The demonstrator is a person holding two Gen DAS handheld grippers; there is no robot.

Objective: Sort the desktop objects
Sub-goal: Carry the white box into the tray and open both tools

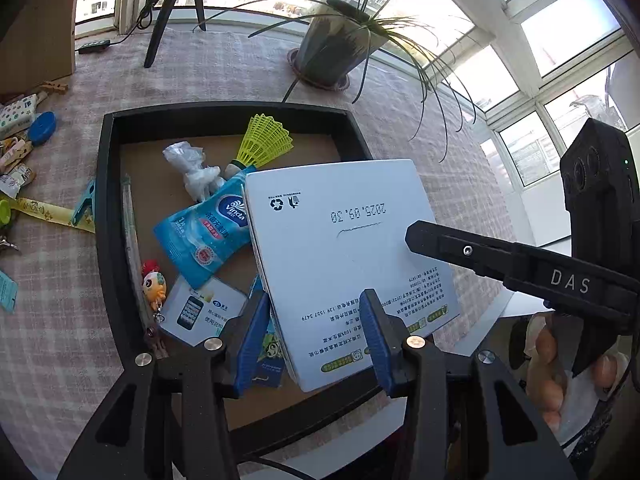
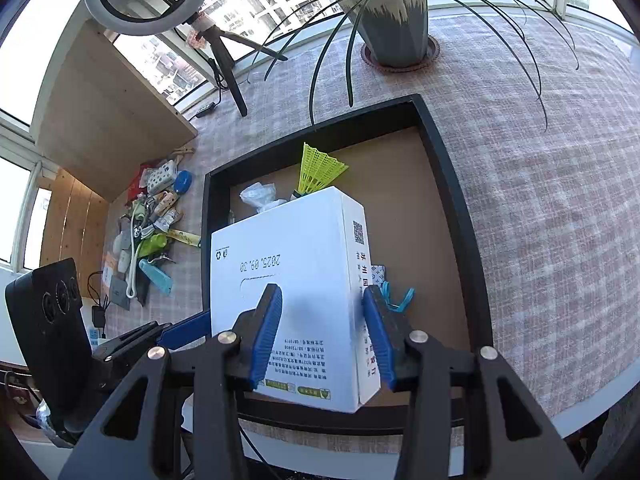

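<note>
A white tissue box [image 1: 344,240] hangs tilted over the black tray [image 1: 105,200], held from both ends. My left gripper [image 1: 316,320] is shut on its near left edge, blue pads on both faces. My right gripper [image 2: 320,316] is shut on the box [image 2: 288,264] at its right end; its black finger [image 1: 440,240] lies on the box top in the left wrist view. The tray [image 2: 452,208] holds a yellow shuttlecock [image 1: 264,140], crumpled clear plastic [image 1: 192,168], a blue tissue pack [image 1: 204,236], a chicken keychain [image 1: 154,284] and a phone card [image 1: 200,312].
A pile of small loose items [image 2: 148,220] lies on the checked cloth left of the tray, with a blue lid [image 1: 42,128] and a teal clip [image 1: 86,204]. A potted plant [image 2: 394,20] and a tripod [image 2: 228,64] stand behind the tray. A wooden board [image 2: 104,120] leans at the left.
</note>
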